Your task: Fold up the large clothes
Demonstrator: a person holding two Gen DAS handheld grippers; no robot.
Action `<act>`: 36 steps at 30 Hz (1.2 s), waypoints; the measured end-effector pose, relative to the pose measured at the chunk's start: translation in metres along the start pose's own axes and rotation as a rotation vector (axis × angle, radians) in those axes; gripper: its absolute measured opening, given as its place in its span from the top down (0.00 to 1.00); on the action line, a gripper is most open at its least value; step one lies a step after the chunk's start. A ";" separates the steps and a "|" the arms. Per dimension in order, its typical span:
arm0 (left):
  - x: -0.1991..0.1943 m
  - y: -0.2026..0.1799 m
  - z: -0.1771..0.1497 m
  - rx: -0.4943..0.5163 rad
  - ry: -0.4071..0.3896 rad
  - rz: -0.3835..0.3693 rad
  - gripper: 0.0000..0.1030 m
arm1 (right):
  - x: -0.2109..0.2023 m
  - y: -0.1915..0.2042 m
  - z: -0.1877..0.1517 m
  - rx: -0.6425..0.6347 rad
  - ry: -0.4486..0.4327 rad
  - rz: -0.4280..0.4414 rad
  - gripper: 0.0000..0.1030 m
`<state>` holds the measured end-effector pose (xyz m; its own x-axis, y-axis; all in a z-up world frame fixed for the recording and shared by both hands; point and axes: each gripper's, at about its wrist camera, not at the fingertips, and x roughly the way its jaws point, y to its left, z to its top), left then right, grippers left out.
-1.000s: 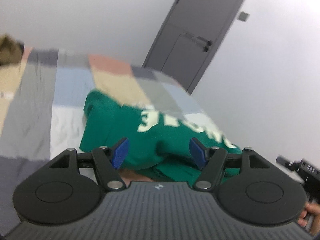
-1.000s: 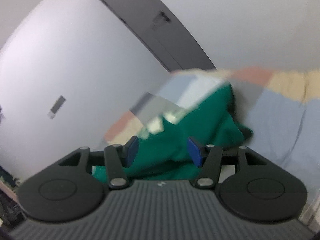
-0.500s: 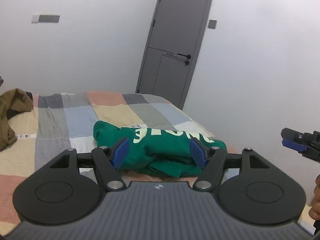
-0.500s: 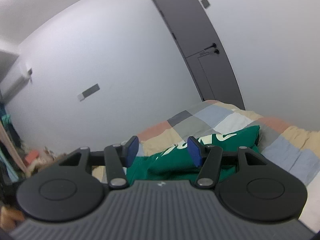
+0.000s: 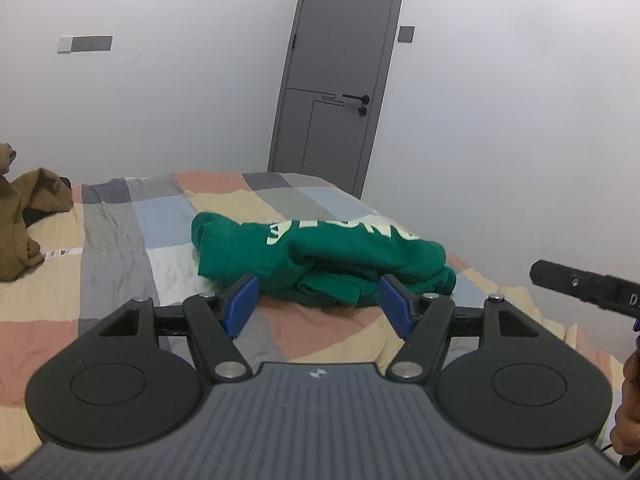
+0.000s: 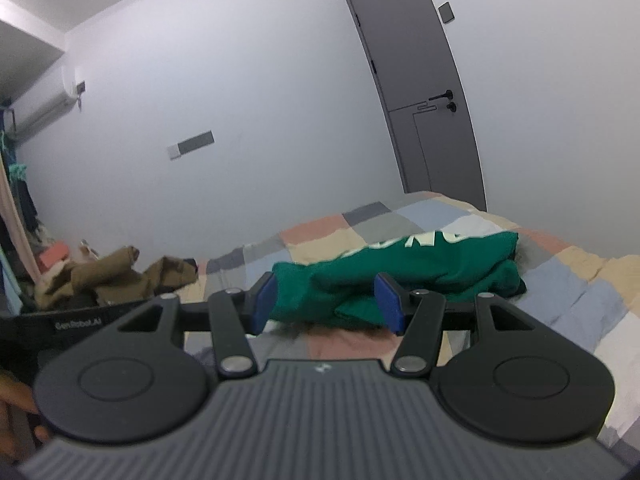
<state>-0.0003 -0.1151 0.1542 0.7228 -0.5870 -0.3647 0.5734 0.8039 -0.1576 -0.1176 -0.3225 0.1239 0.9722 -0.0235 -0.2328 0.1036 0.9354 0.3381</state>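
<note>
A green sweatshirt (image 5: 320, 256) with pale lettering lies folded into a thick bundle on the checked bedspread (image 5: 116, 240). It also shows in the right wrist view (image 6: 400, 276). My left gripper (image 5: 320, 306) is open and empty, held back from the bundle's near edge. My right gripper (image 6: 326, 302) is open and empty, also short of the bundle. The right gripper's body shows at the right edge of the left wrist view (image 5: 584, 284).
A brown garment (image 5: 24, 220) lies crumpled at the bed's left side, also in the right wrist view (image 6: 116, 276). A grey door (image 5: 340, 76) stands behind the bed. The bed's right edge runs near the wall. Clutter (image 6: 24, 240) stands at the far left.
Both grippers have pulled back and levelled out from close over the sweatshirt. The folded bundle now lies free on the bed, farther from both.
</note>
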 end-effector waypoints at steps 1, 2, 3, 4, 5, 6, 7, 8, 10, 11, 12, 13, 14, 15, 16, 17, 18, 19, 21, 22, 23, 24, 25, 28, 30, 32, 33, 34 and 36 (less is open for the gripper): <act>0.000 0.000 -0.004 0.003 0.001 0.005 0.30 | 0.001 0.002 -0.005 -0.011 0.005 -0.006 0.44; -0.001 0.000 -0.008 0.007 0.002 0.006 0.30 | 0.001 0.004 -0.009 -0.025 0.007 -0.013 0.44; 0.000 0.001 -0.011 0.011 0.004 0.005 0.30 | 0.002 0.005 -0.014 -0.040 0.010 -0.021 0.44; 0.000 0.000 -0.014 0.015 0.006 0.006 0.30 | 0.003 0.007 -0.018 -0.051 0.013 -0.029 0.44; 0.000 0.000 -0.018 0.021 0.009 0.008 0.30 | 0.005 0.007 -0.022 -0.057 0.019 -0.034 0.44; 0.000 -0.001 -0.021 0.026 0.010 0.009 0.30 | 0.006 0.007 -0.025 -0.059 0.024 -0.037 0.44; 0.001 -0.002 -0.023 0.030 0.012 0.011 0.30 | 0.008 0.007 -0.029 -0.062 0.030 -0.040 0.44; 0.002 -0.002 -0.026 0.037 0.012 0.011 0.30 | 0.010 0.008 -0.033 -0.067 0.035 -0.047 0.44; 0.002 -0.003 -0.030 0.048 0.011 0.017 0.30 | 0.012 0.008 -0.040 -0.073 0.043 -0.059 0.44; 0.002 -0.003 -0.032 0.052 0.012 0.018 0.30 | 0.014 0.007 -0.043 -0.076 0.047 -0.064 0.44; 0.002 -0.003 -0.034 0.055 0.013 0.016 0.30 | 0.015 0.007 -0.047 -0.084 0.049 -0.071 0.44; 0.002 -0.003 -0.035 0.057 0.013 0.017 0.30 | 0.016 0.008 -0.049 -0.092 0.050 -0.077 0.44; 0.002 -0.003 -0.038 0.060 0.013 0.023 0.30 | 0.017 0.008 -0.052 -0.100 0.051 -0.084 0.44; 0.002 -0.003 -0.039 0.060 0.013 0.028 0.30 | 0.018 0.008 -0.053 -0.102 0.053 -0.089 0.44; 0.002 -0.003 -0.042 0.058 0.012 0.031 0.30 | 0.019 0.008 -0.054 -0.100 0.053 -0.094 0.44; 0.002 -0.002 -0.043 0.053 0.013 0.030 0.30 | 0.018 0.008 -0.055 -0.102 0.047 -0.098 0.44; 0.003 0.000 -0.045 0.045 0.017 0.029 0.30 | 0.018 0.008 -0.056 -0.107 0.044 -0.103 0.44; 0.004 0.001 -0.046 0.037 0.022 0.029 0.30 | 0.019 0.010 -0.057 -0.116 0.041 -0.108 0.44; 0.004 0.004 -0.049 0.029 0.026 0.031 0.30 | 0.019 0.011 -0.059 -0.125 0.041 -0.111 0.44; 0.004 0.004 -0.050 0.029 0.026 0.036 0.30 | 0.020 0.012 -0.060 -0.128 0.041 -0.113 0.45; 0.005 0.005 -0.051 0.028 0.025 0.042 0.30 | 0.020 0.012 -0.060 -0.130 0.040 -0.118 0.45; 0.005 0.006 -0.051 0.027 0.025 0.045 0.30 | 0.020 0.012 -0.061 -0.133 0.037 -0.123 0.45; 0.005 0.008 -0.052 0.023 0.026 0.047 0.30 | 0.020 0.013 -0.062 -0.137 0.034 -0.126 0.45; 0.005 0.010 -0.053 0.012 0.026 0.050 0.30 | 0.021 0.016 -0.064 -0.158 0.031 -0.131 0.45; 0.005 0.010 -0.053 0.016 0.019 0.057 0.30 | 0.022 0.017 -0.065 -0.166 0.034 -0.133 0.45; 0.004 0.011 -0.053 0.013 0.016 0.060 0.30 | 0.022 0.017 -0.065 -0.166 0.030 -0.139 0.46; 0.004 0.011 -0.053 0.006 0.015 0.058 0.30 | 0.022 0.017 -0.065 -0.164 0.028 -0.141 0.46; 0.004 0.013 -0.053 -0.007 0.011 0.057 0.30 | 0.022 0.016 -0.065 -0.159 0.026 -0.142 0.46; 0.004 0.012 -0.053 -0.008 0.009 0.057 0.30 | 0.020 0.015 -0.065 -0.145 0.018 -0.147 0.46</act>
<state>-0.0111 -0.1022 0.1019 0.7510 -0.5391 -0.3812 0.5281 0.8370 -0.1433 -0.1100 -0.2860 0.0644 0.9448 -0.1584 -0.2867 0.2115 0.9634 0.1647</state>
